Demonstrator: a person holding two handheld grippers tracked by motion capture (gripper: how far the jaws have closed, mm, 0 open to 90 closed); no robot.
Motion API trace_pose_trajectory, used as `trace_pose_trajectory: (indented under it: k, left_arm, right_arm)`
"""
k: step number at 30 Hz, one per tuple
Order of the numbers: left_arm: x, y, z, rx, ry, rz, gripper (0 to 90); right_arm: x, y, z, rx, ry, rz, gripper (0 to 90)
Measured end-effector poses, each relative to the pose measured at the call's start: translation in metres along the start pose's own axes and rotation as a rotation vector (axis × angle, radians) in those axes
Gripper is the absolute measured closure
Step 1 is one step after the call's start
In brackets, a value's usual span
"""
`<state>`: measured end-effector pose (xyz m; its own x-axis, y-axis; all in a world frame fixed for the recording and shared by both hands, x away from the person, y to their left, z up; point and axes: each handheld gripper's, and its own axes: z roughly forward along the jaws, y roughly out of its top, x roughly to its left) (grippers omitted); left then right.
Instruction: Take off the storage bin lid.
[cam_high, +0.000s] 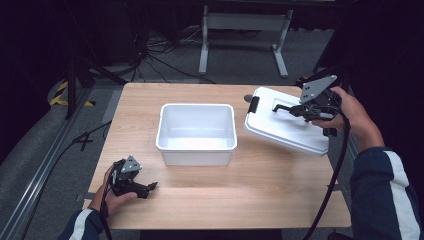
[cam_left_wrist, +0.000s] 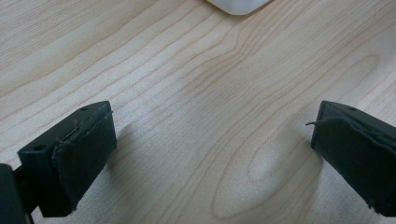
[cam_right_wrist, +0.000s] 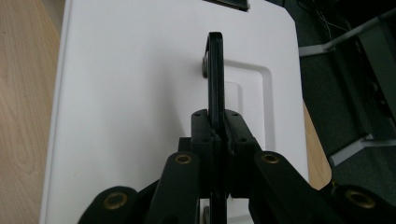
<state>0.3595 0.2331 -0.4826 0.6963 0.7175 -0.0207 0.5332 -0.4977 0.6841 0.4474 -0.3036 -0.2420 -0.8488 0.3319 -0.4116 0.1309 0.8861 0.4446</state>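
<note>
A white plastic bin (cam_high: 196, 131) stands open-topped in the middle of the wooden table (cam_high: 225, 192). Its white lid (cam_high: 282, 122), with a black handle (cam_high: 281, 107) and a black clasp (cam_high: 254, 104), hangs tilted above the table's right side. My right gripper (cam_high: 300, 111) is shut on that handle; in the right gripper view the jaws pinch the thin black handle (cam_right_wrist: 215, 84) against the lid (cam_right_wrist: 130, 93). My left gripper (cam_high: 150, 187) rests low at the front left, jaws wide apart over bare wood (cam_left_wrist: 210, 130), with a corner of the bin (cam_left_wrist: 238, 5) at the top edge.
The lid overhangs the table's right edge. A white desk frame (cam_high: 245, 35) and cables lie on the grey floor beyond the table. A metal rail (cam_high: 40, 170) runs along the left. Bare wood lies in front of the bin.
</note>
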Motion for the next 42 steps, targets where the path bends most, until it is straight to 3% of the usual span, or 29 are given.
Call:
trace_pose_trajectory:
  k: [15, 23, 42]
  left_arm:
    - [-0.002, 0.0, 0.0, 0.004, 0.012, -0.013, 0.6]
    - [-0.002, 0.0, 0.0, 0.003, 0.016, -0.015, 0.6]
    - [-0.002, 0.0, 0.0, 0.004, 0.013, -0.013, 0.5]
  right_arm:
    - [0.004, -0.018, 0.029, 0.03, 0.031, 0.036, 84.7]
    - [0.012, -0.017, 0.048, 0.053, 0.052, 0.025, 84.7]
    - [0.007, -0.023, 0.099, 0.05, 0.075, 0.074, 84.6]
